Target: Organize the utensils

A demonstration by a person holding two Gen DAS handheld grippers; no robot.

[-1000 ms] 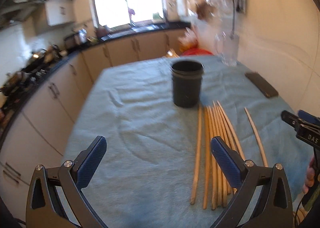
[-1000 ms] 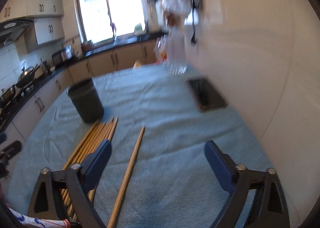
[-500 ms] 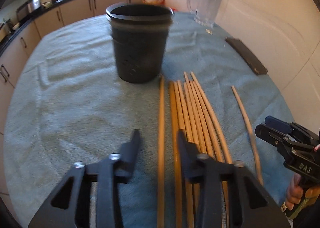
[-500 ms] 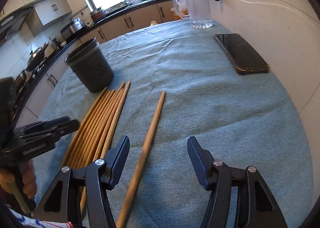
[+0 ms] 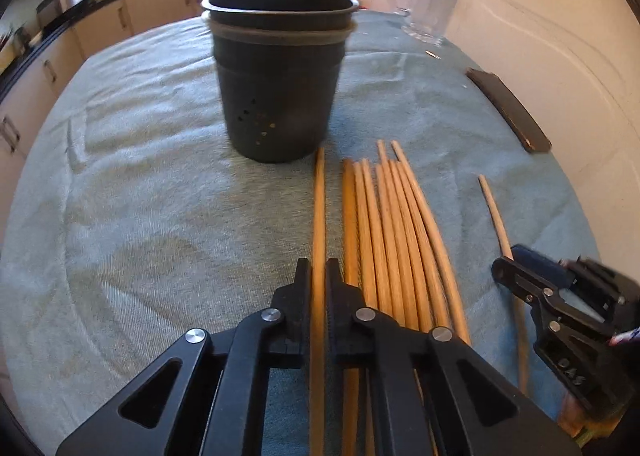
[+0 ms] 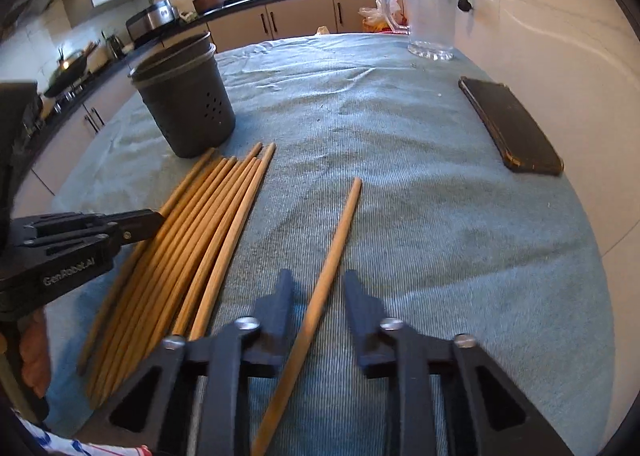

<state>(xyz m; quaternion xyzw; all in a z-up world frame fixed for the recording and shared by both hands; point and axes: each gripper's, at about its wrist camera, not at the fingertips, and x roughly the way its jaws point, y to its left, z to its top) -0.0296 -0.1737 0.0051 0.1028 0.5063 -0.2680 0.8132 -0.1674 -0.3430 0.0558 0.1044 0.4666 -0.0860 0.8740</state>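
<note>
Gripping one chopstick (image 5: 319, 216), the left gripper (image 5: 319, 276) has its jaws closed tight on the stick's sides, low over the tabletop (image 5: 140, 196). That stick is the leftmost of the set and points at the right foot of the black holder (image 5: 278, 72), its far tip just short of the holder's base. Whether it is lifted off the cloth cannot be told.

Right of it lies the bundle (image 5: 394, 240), roughly seven sticks side by side and touching, fanned slightly, their tips also near the holder on its right. The held stick sits a thin gap apart from them.

Farther right of the holder, well apart from the bundle, lies the lone stick (image 6: 332, 252). The right gripper (image 6: 318, 288) straddles it with jaws partly open, one finger on each side and neither pad touching the wood; the stick runs closer to the left finger.

The holder stands upright, with small holes in its wall, and nothing shows above its rim.

Beyond the holder to the right stands a glass jug (image 6: 432, 12). A dark phone (image 6: 512, 124) lies flat to the holder's right, near the wall. Blue-grey cloth covers the tabletop, wrinkled left of the holder.
</note>
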